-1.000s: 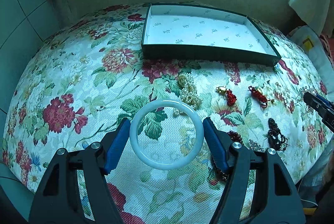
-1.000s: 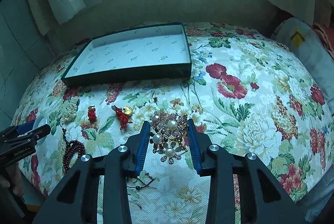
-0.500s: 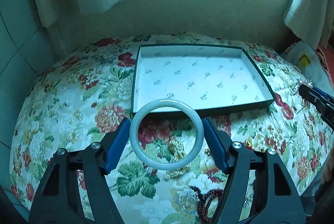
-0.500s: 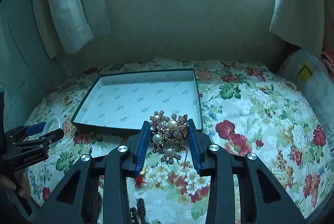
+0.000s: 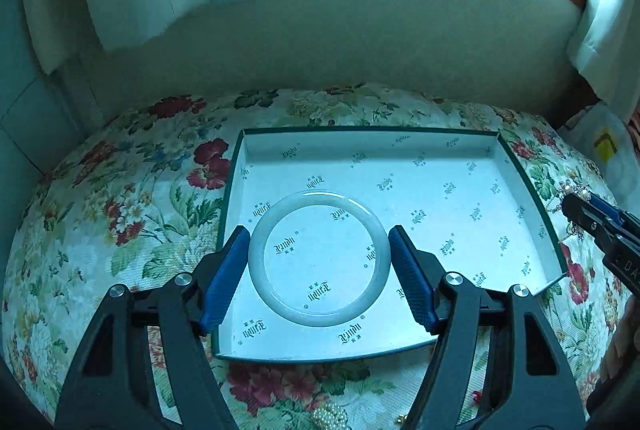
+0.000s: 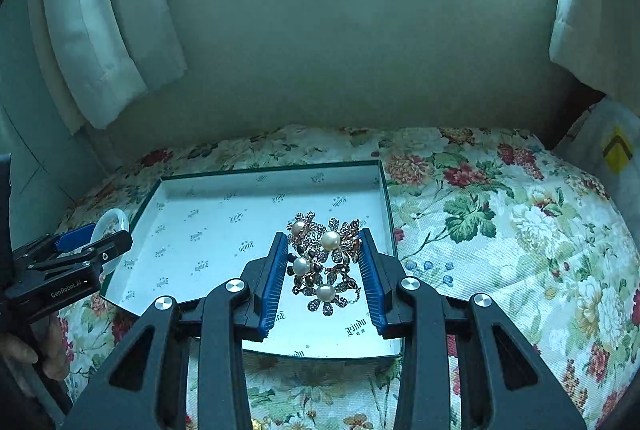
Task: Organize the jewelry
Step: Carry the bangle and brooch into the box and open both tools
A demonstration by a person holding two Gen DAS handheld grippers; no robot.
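Note:
My left gripper is shut on a pale white bangle, its blue pads pressed on the ring's two sides, and holds it above the left half of the open box. The box is shallow, dark green outside, white-lined with small printed marks. My right gripper is shut on a pearl flower bracelet and hangs over the box's near right corner. The left gripper with the bangle shows at the left of the right wrist view. The right gripper shows at the right edge of the left wrist view.
The box lies on a floral bedspread that reaches a plain wall with white curtains and a window above. A pearl piece lies on the cloth below the box. A white bag sits at the bed's right. A hand grips the left tool.
Both grippers moved forward from above the loose jewelry on the bedspread to above the box, each keeping its piece. The box now fills the middle of both views.

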